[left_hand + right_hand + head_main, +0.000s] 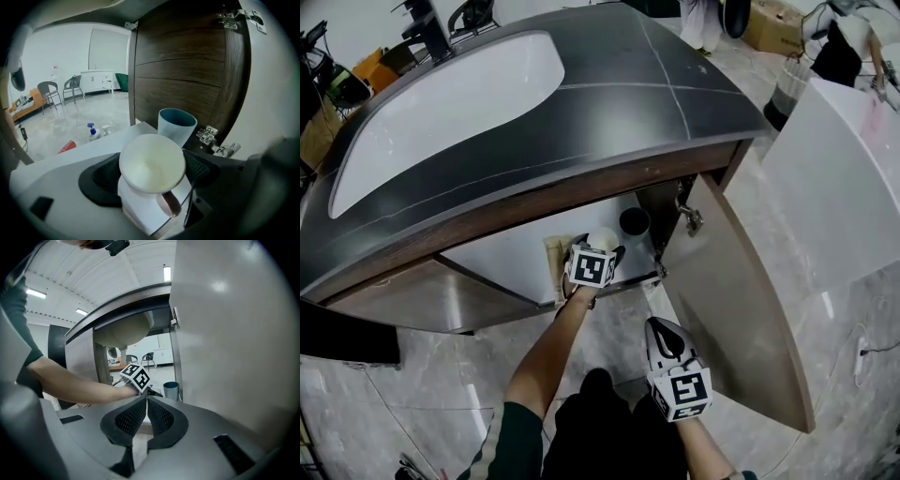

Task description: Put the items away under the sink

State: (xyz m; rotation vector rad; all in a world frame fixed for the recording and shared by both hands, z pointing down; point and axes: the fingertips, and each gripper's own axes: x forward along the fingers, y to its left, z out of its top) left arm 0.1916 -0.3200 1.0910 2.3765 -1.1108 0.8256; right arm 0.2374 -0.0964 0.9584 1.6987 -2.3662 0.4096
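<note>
My left gripper (600, 251) reaches into the open cabinet under the sink (450, 112), shut on a white mug (152, 164). Its jaws press on both sides of the mug, whose handle points back toward the camera. The mug (602, 238) hangs just above the white cabinet floor (70, 154). Right behind it stands a teal cup (176, 125), which looks dark in the head view (634, 221). My right gripper (664, 339) hangs outside the cabinet, in front of it, shut and empty; its pads (157, 416) are pressed together.
The cabinet door (741, 300) stands swung open to the right, its hinges (213, 139) near the cup. A beige item (553, 258) stands at the left inside the cabinet. Beyond the cabinet, spray bottles (94, 131) sit on the floor.
</note>
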